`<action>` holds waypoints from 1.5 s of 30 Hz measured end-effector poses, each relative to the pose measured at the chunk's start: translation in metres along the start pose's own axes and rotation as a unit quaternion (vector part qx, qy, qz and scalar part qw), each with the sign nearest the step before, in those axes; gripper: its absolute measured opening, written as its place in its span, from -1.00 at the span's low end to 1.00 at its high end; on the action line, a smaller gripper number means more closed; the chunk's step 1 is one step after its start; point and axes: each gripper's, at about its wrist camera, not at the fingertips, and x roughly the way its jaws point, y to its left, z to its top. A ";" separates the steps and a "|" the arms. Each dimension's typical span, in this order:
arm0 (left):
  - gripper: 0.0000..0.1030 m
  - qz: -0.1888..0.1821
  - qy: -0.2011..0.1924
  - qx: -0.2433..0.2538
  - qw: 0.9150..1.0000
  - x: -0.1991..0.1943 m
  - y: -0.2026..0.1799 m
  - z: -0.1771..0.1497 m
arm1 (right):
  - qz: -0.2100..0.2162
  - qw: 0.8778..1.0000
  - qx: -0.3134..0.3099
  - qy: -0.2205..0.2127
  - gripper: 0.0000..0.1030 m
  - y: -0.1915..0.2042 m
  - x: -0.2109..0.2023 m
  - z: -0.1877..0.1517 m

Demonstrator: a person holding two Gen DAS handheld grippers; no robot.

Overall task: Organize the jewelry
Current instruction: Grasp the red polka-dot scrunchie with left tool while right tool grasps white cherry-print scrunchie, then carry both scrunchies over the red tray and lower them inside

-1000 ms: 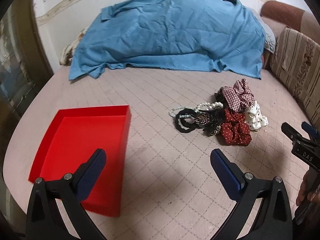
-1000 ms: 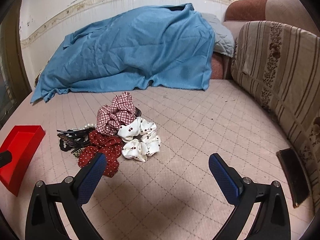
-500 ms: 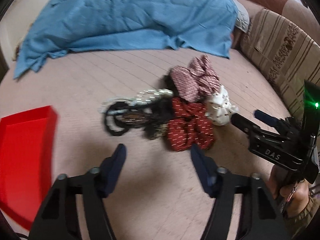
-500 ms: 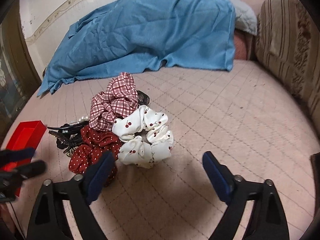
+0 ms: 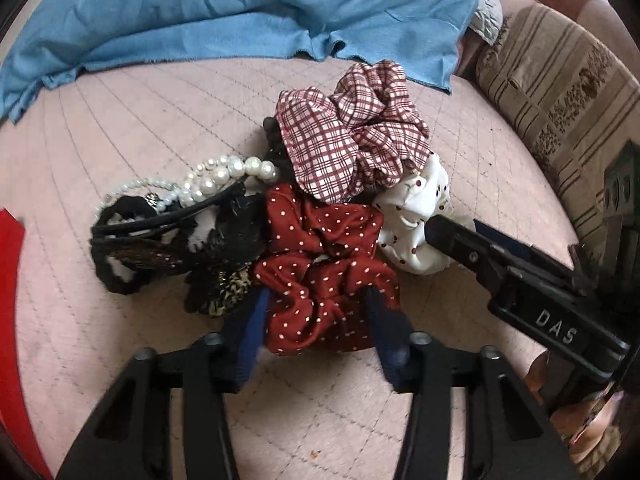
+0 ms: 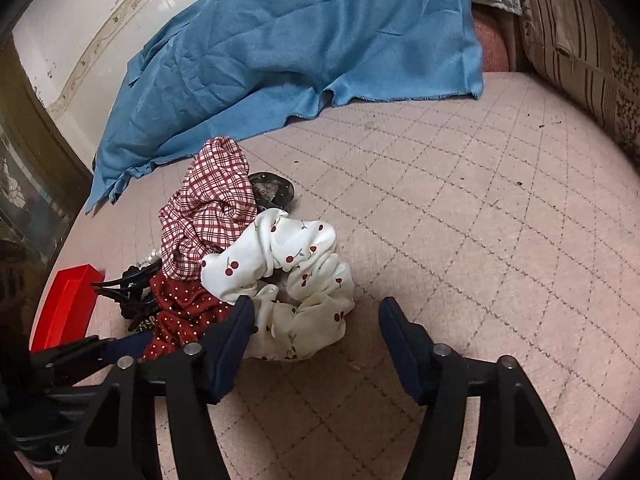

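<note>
Looking along the left gripper [image 5: 316,320], the left wrist view shows its blue-padded fingers [image 5: 250,330] set on either side of the near edge of a dark red dotted scrunchie [image 5: 324,276]. The jaws have just been closing, the fabric lies between them, and the pads seem to touch its sides; whether they truly pinch it cannot be told. Behind that scrunchie sits a plaid scrunchie [image 5: 352,136], and to its right a white cherry-print scrunchie [image 5: 416,216]. To the left lie a pearl strand [image 5: 216,178], black hair ties [image 5: 120,240] and a leopard-print piece [image 5: 228,292], all tangled in one heap on the pink quilted bed cover [image 5: 140,128]. Only a sliver of the red tray [image 5: 10,280] shows at the left edge. The right gripper [image 5: 452,236] enters from the right, its tip against the white scrunchie, with a hand [image 5: 576,420] below it.

From the right wrist view, the right gripper [image 6: 316,332] has its jaws apart, though they have just been closing. Its left finger [image 6: 236,340] touches the white cherry-print scrunchie [image 6: 296,280], while the other stands over bare cover, so nothing is gripped. This view shows what the other hides: a dark round item [image 6: 272,192] behind the plaid scrunchie [image 6: 208,208], and the red tray's [image 6: 68,304] end wall. The pearls are nearly hidden here. A blue cloth [image 6: 280,48] covers the bed's far side.
</note>
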 end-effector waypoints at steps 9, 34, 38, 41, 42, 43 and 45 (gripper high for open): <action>-0.87 -0.013 -0.007 -0.009 1.000 -0.020 0.001 -0.007 | 0.014 1.000 0.023 0.014 -0.70 -0.006 0.001 -0.003; -0.86 0.054 -0.120 -0.054 0.990 -0.178 0.156 -0.074 | 0.040 0.998 -0.019 -0.039 -0.75 0.109 -0.105 -0.034; -0.86 0.081 -0.127 -0.103 0.983 -0.187 0.212 -0.074 | 0.063 0.996 -0.056 -0.029 -0.75 0.162 -0.096 -0.025; -0.86 0.098 -0.122 -0.141 0.978 -0.186 0.256 -0.071 | 0.085 0.993 -0.078 -0.014 -0.75 0.200 -0.084 -0.021; -0.86 0.103 -0.119 -0.150 0.976 -0.185 0.265 -0.069 | 0.093 0.992 -0.088 -0.008 -0.75 0.216 -0.077 -0.020; -0.86 0.111 -0.117 -0.160 0.974 -0.183 0.278 -0.068 | 0.098 0.990 -0.098 -0.003 -0.75 0.230 -0.071 -0.019; -0.86 0.123 -0.112 -0.173 0.971 -0.178 0.298 -0.064 | 0.105 0.988 -0.117 0.006 -0.75 0.257 -0.056 -0.019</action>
